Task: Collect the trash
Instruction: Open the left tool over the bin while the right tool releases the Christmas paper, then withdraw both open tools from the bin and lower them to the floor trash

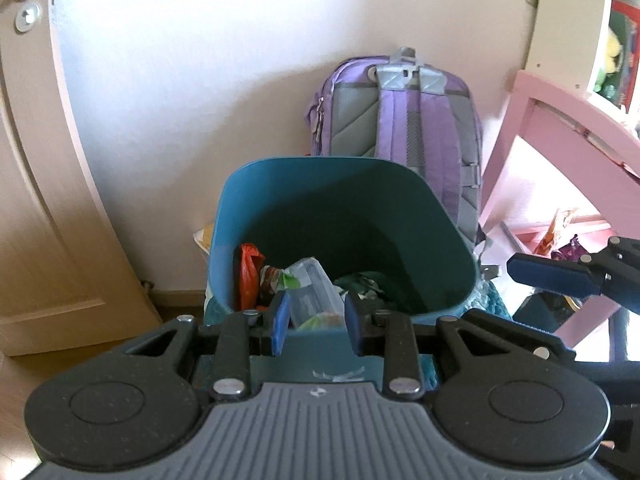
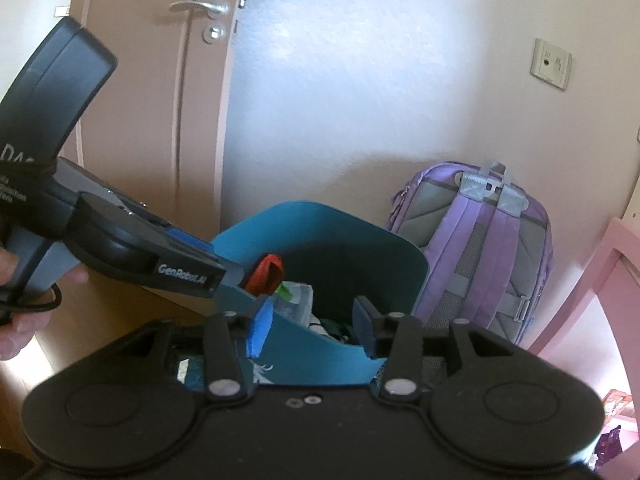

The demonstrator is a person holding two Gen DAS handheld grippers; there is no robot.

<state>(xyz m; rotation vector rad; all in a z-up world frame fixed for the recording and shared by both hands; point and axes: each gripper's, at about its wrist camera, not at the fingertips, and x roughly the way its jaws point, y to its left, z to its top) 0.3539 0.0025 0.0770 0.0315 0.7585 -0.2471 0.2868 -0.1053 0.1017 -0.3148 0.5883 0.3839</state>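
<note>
Left tongs [image 1: 316, 322] parted, right tongs [image 2: 314, 326] parted wider, both empty

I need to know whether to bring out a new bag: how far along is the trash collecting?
Done: the teal bin already holds an orange-red bag, a clear plastic container and other scraps. In hand: nothing; the left gripper and right gripper hang over the bin with open, empty jaws. Left: wrappers lie under the pink furniture, and something pale sits behind the bin's left side.

The bin [image 1: 248, 216] hides from you the lower part of the backpack [image 1: 394, 120], and its near wall covers the trash [image 1: 308, 284] partly.
</note>
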